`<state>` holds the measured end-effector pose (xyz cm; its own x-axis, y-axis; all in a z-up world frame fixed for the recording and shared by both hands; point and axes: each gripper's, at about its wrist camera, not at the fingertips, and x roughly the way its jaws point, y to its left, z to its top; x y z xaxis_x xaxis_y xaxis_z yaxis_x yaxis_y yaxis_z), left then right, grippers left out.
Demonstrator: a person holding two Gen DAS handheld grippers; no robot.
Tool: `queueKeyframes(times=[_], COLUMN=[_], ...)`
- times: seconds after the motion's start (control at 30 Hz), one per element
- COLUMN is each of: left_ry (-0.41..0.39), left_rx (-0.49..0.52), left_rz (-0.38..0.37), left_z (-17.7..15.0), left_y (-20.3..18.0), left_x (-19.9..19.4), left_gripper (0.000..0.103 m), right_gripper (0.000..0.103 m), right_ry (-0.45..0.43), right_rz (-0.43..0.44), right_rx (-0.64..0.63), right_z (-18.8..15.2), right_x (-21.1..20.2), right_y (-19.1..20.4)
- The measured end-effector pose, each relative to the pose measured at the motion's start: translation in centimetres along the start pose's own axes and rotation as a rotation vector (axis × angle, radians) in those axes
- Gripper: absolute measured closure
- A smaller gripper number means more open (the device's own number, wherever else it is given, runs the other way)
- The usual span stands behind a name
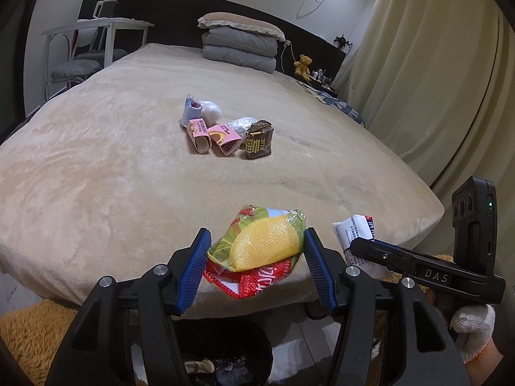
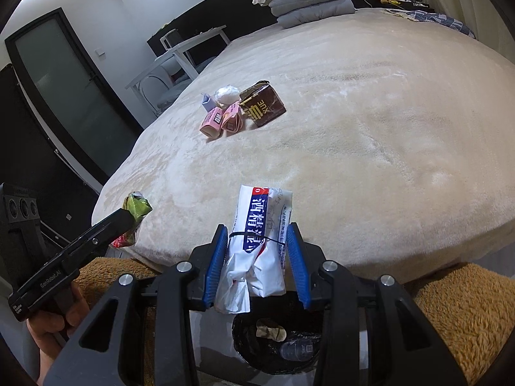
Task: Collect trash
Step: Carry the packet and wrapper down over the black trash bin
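My left gripper [image 1: 256, 239] is shut on a crumpled yellow, green and red snack wrapper [image 1: 260, 247], held over the bed's near edge above a black trash bin [image 1: 225, 353]. My right gripper [image 2: 257, 236] is shut on a white plastic package with blue print [image 2: 260, 244], held above the same bin [image 2: 276, 341]. Further up the bed lies a pile of trash: two pink cartons [image 1: 210, 136], a brown carton [image 1: 259, 144], a pale blue carton [image 1: 190, 109] and crumpled white plastic [image 1: 210, 109]. The pile also shows in the right wrist view [image 2: 238, 109].
The beige bed [image 1: 128, 160] fills both views. Folded grey bedding and a pillow [image 1: 241, 41] lie at its head, with a teddy bear [image 1: 303, 63] beside. A brown fuzzy rug [image 2: 466, 308] covers the floor around the bin. A white desk and chair [image 1: 90, 41] stand at the left, curtains [image 1: 434, 80] at the right.
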<state>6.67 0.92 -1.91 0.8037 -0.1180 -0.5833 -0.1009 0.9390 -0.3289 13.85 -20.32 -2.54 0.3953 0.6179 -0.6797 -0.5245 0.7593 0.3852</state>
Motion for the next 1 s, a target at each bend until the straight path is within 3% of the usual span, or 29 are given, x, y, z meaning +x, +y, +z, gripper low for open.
queueKeyframes(times=[0.47,0.83,1.0], left_ry=[0.058,0.169,0.227], left_rx=[-0.1,-0.153,-0.181], left_rz=[-0.05,-0.067,-0.052], left_z=[-3.8,-5.7,-6.5], left_y=[0.8,0.9,1.5], left_x=[-1.4,0.5,1.4], left_gripper=[0.046,0.046,0.046], right_gripper=[0.064,0.063,0.063], right_ry=[0.068,0.171,0.264], right_rz=[0.032,0.079,0.089], right_rx=[0.014,0.091,0.143], right_z=[-2.8,-3.4,-4.2], right_x=[0.4,2.5,4.1], right_y=[0.7,0.1,-0.5])
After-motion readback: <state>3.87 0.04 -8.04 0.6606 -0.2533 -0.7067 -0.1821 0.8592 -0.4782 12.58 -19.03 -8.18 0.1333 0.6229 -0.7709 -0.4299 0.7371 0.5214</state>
